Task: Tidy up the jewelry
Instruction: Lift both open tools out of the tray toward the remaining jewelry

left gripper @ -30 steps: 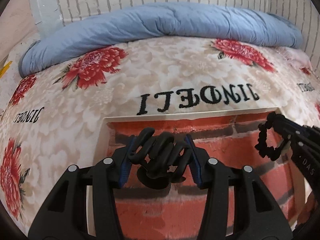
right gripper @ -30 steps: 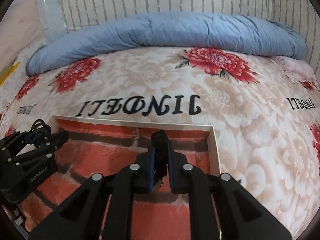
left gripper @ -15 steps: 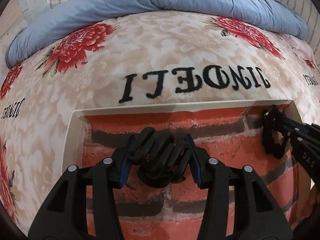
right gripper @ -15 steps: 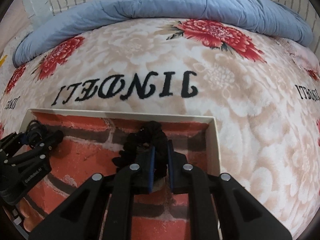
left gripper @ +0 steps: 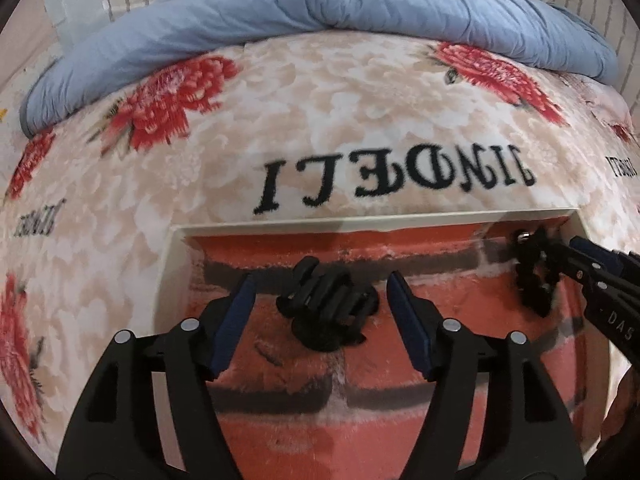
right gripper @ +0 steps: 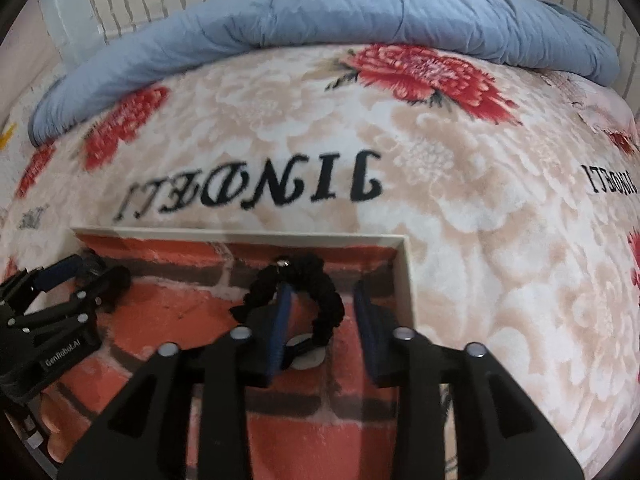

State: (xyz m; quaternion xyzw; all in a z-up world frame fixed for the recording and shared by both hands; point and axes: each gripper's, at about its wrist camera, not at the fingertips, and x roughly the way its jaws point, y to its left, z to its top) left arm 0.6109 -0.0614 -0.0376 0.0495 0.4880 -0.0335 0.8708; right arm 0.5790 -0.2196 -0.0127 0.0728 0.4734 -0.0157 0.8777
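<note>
A shallow box with a white rim and a red brick-pattern floor lies on the bed. My left gripper is open, and a black spiral hair tie lies on the box floor between its fingers. My right gripper is open, and a black braided hair tie with a small metal clasp lies on the box floor near the far right corner, its loop around my left finger. That tie and the right gripper also show in the left wrist view.
The box rests on a beige blanket with red flowers and black lettering. A rolled blue quilt lies along the far edge against a white brick-pattern wall. The left gripper shows at the left of the right wrist view.
Both grippers have lowered toward the box and opened. The spiral hair tie and the braided hair tie have left their grip and now rest on the box floor.
</note>
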